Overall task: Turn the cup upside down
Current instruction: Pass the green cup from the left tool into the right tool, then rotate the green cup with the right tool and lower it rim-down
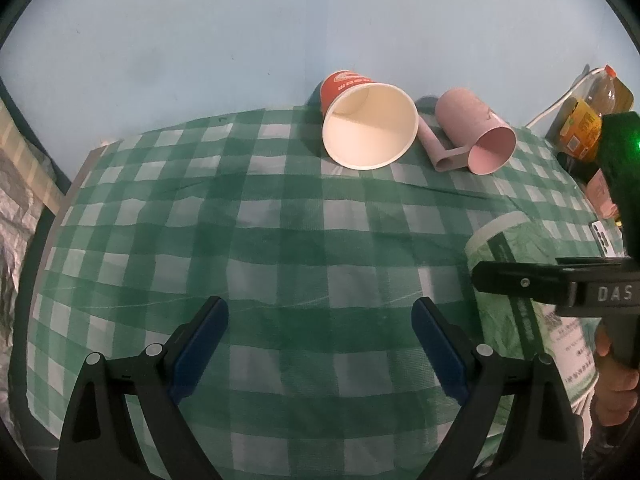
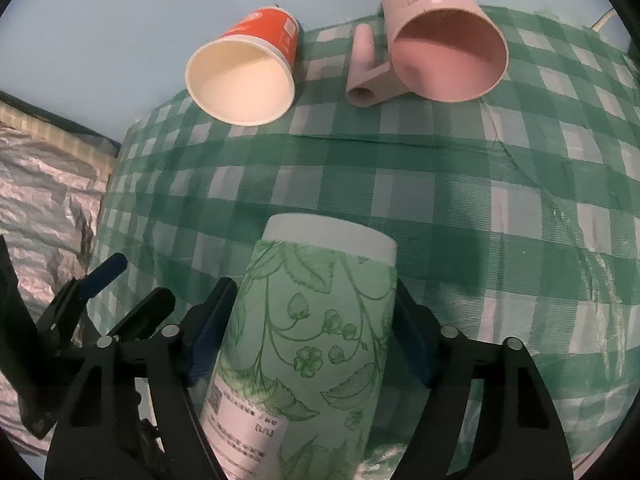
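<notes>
A green floral paper cup [image 2: 312, 332] sits between the fingers of my right gripper [image 2: 316, 320], which is shut on it; its flat white base end points away from the camera. In the left wrist view the same cup [image 1: 516, 280] shows at the right, under my right gripper [image 1: 520, 280]. My left gripper [image 1: 320, 344] is open and empty above the green checked tablecloth [image 1: 280, 240].
A red paper cup [image 1: 368, 124] [image 2: 244, 76] and a pink mug with a handle [image 1: 476, 132] [image 2: 436, 40] lie on their sides at the far edge. A bottle [image 1: 600, 96], a yellow packet and a phone [image 1: 604, 236] are at the right. Crinkled foil [image 2: 44, 184] lies left of the table.
</notes>
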A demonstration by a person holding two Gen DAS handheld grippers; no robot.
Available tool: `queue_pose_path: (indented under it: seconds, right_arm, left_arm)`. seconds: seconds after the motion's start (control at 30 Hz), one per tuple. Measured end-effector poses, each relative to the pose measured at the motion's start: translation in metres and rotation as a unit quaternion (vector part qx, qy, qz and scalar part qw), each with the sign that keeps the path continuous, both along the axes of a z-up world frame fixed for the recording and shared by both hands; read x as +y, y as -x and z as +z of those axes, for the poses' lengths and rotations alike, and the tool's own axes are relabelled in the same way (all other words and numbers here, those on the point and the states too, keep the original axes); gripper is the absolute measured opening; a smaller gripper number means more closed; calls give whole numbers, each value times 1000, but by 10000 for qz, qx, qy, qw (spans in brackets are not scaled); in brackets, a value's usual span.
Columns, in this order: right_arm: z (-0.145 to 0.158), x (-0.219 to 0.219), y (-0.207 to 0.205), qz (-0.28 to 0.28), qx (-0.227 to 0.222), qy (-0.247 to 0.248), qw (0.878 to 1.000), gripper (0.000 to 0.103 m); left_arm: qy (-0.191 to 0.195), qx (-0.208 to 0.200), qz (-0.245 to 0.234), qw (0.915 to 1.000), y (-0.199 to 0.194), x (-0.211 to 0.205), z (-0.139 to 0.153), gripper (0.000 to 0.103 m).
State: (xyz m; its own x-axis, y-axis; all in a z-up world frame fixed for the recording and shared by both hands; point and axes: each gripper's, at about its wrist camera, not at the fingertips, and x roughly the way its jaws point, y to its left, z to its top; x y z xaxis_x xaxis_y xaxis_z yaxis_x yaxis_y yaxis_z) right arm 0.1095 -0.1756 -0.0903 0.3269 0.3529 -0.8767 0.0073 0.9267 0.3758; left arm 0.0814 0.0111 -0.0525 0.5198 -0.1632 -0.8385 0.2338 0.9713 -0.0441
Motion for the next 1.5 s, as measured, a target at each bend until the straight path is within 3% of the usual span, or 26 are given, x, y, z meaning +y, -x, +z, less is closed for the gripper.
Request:
queue_pose_path:
  seconds: [0.27, 0.53, 0.6, 0.77, 0.9, 1.0, 1.07, 1.5]
  right_arm:
    - [27, 8, 16, 249, -722, 242, 9968, 70]
    - [62, 23, 37, 399, -1907, 633, 9788, 70]
    - [68, 32, 41, 440, -2301, 860, 9684, 70]
    - [78, 51, 47, 389, -3343, 1653, 9270, 69]
    - [78, 57, 46, 295, -3887, 1842, 9023, 69]
    - [73, 61, 40, 182, -4067, 2118, 8885, 69]
    - [68, 63, 35, 153, -4063, 2233, 8859, 69]
    - [45, 59, 27, 192, -3821, 2275, 8955, 70]
  left_arm:
    - [136, -41, 72, 9999, 4, 2, 4, 94]
    - [253, -220, 195, 9992, 12, 4, 11, 94]
    - [254, -274, 260, 9990, 15, 6, 12, 94]
    - [341, -290, 423, 9981, 17, 11, 11, 95]
    - [440, -284, 555, 9971, 17, 17, 8, 98]
    - [471, -272, 654, 9964, 17, 20, 6, 98]
    - [487, -263, 666, 9962, 17, 22, 4, 98]
    - [513, -166, 698, 9961, 17, 23, -3, 98]
